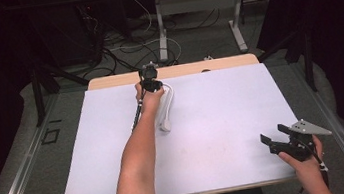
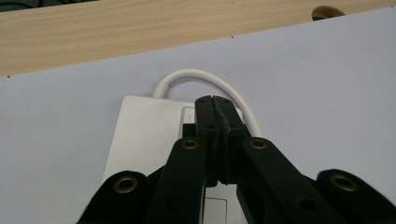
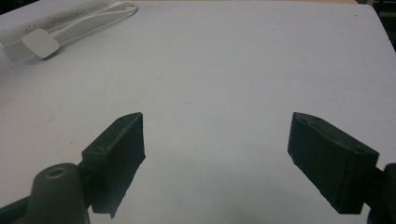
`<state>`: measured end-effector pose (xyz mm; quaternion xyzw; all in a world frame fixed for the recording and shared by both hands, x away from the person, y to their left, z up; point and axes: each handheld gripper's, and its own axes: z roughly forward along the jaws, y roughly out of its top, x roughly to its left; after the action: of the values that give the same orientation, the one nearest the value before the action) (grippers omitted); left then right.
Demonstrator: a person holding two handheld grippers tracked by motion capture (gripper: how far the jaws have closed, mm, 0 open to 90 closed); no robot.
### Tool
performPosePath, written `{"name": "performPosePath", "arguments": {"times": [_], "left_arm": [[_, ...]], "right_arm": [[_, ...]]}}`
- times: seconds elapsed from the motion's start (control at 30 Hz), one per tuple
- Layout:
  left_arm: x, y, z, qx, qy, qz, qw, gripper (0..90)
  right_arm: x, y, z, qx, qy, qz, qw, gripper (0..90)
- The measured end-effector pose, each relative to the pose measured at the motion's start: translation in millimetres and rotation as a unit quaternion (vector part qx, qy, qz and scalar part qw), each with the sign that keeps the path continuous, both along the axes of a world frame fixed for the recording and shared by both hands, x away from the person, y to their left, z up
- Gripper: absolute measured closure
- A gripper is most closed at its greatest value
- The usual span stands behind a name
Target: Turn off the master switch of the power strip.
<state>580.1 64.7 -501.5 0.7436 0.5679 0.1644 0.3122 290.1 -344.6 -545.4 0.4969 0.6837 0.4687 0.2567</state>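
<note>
A white power strip [image 1: 164,109] lies on the white table top [image 1: 223,115], left of centre toward the far edge, with its white cable [image 1: 170,91] looped beside it. My left gripper [image 1: 151,83] hovers over the strip's far end. In the left gripper view its jaws [image 2: 215,101] press together with nothing visible between them, tips above the power strip [image 2: 144,135] where the cable [image 2: 205,74] leaves it. My right gripper [image 1: 274,134] rests near the table's front right corner, open and empty [image 3: 217,154]. The right gripper view has the power strip [image 3: 70,22] and its flat plug [image 3: 41,43] far off.
A bare wooden band [image 1: 176,70] runs along the table's far edge, with a round cable hole [image 2: 327,11] in it. Beyond stand another table's metal legs [image 1: 161,33] and loose cables on the floor [image 1: 123,48]. Dark curtains close both sides.
</note>
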Motion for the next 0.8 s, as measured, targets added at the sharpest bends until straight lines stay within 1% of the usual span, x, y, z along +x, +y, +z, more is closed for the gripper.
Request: {"name": "performPosePath", "arguments": {"times": [0.03, 0.07, 0.1, 0.13, 0.17, 0.2, 0.23, 0.27, 0.3, 0.33, 0.43, 0.47, 0.5, 0.53, 0.63, 0.67, 0.7, 0.73, 0.8], "left_arm": [[-0.9, 0.8, 1.3, 0.002, -0.001, -0.006, 1.0000, 90.0], [-2.4, 0.3, 2.7, 0.002, 0.003, -0.005, 1.0000, 90.0], [-3.4, 0.6, 3.5, 0.002, -0.002, -0.008, 1.0000, 90.0], [-4.3, 0.8, 4.2, -0.002, -0.005, -0.009, 0.9999, 90.0], [-5.8, 1.3, 5.7, -0.003, -0.003, -0.010, 0.9999, 90.0], [-7.0, 2.0, 6.4, -0.006, -0.007, -0.014, 0.9999, 90.0], [-8.2, 2.3, 7.4, -0.009, -0.008, -0.016, 0.9998, 90.0], [-9.4, 2.9, 8.3, -0.009, -0.009, -0.018, 0.9998, 90.0], [-10.9, 3.1, 9.4, -0.012, -0.010, -0.016, 0.9997, 89.7], [-11.9, 4.1, 10.8, -0.013, -0.010, -0.022, 0.9996, 85.7], [-15.7, 6.7, 14.5, -0.014, -0.014, -0.028, 0.9994, 80.1], [-17.2, 7.2, 15.8, -0.018, -0.015, -0.026, 0.9994, 77.8], [-18.5, 8.0, 17.2, -0.016, -0.018, -0.026, 0.9994, 74.7], [-19.7, 8.9, 18.7, -0.014, -0.018, -0.028, 0.9993, 71.3], [-23.6, 11.3, 23.7, -0.010, -0.024, -0.026, 0.9993, 63.3], [-24.5, 11.8, 24.6, -0.012, -0.025, -0.023, 0.9993, 60.9], [-24.9, 12.6, 25.6, -0.012, -0.022, -0.025, 0.9994, 57.6], [-25.1, 13.6, 25.7, -0.011, -0.024, -0.026, 0.9993, 53.9], [-25.8, 16.1, 26.4, -0.017, -0.025, -0.024, 0.9992, 49.2]], "right_arm": [[0.1, -0.4, -0.2, -0.003, -0.001, 0.002, 1.0000, 18.0], [0.2, -0.4, -0.2, -0.003, -0.001, 0.003, 1.0000, 18.0], [0.4, 0.2, -0.3, -0.001, -0.001, 0.002, 1.0000, 18.1], [0.2, 0.4, 0.1, -0.004, 0.003, 0.002, 1.0000, 18.0], [0.7, 1.2, -0.6, -0.001, -0.004, -0.002, 1.0000, 18.1], [1.2, 1.5, -0.8, -0.001, -0.007, 0.001, 1.0000, 18.1], [0.3, 1.3, 0.0, -0.004, 0.000, 0.002, 1.0000, 18.1], [-0.1, 2.5, -0.1, -0.001, 0.003, -0.002, 1.0000, 18.1], [0.2, 1.6, 0.1, -0.004, 0.002, 0.005, 1.0000, 18.1], [0.3, 1.5, -0.1, -0.005, 0.002, 0.005, 1.0000, 18.1], [1.2, 1.8, -1.0, -0.001, -0.001, 0.009, 1.0000, 18.1], [1.4, 2.1, -1.1, 0.001, 0.000, 0.009, 1.0000, 18.1], [1.5, 1.4, -1.2, -0.003, -0.001, 0.014, 0.9999, 18.1], [1.3, 2.1, -0.7, -0.003, 0.002, 0.010, 0.9999, 18.1], [2.1, 2.5, -0.7, -0.006, -0.002, 0.011, 0.9999, 18.1], [1.8, 2.6, -0.2, -0.008, 0.000, 0.013, 0.9999, 18.1], [2.1, 3.2, -0.3, -0.006, -0.004, 0.013, 0.9999, 18.1], [2.0, 3.6, 0.2, -0.009, -0.003, 0.013, 0.9999, 18.1], [2.4, 4.4, 0.2, -0.009, -0.005, 0.017, 0.9998, 18.1]]}}
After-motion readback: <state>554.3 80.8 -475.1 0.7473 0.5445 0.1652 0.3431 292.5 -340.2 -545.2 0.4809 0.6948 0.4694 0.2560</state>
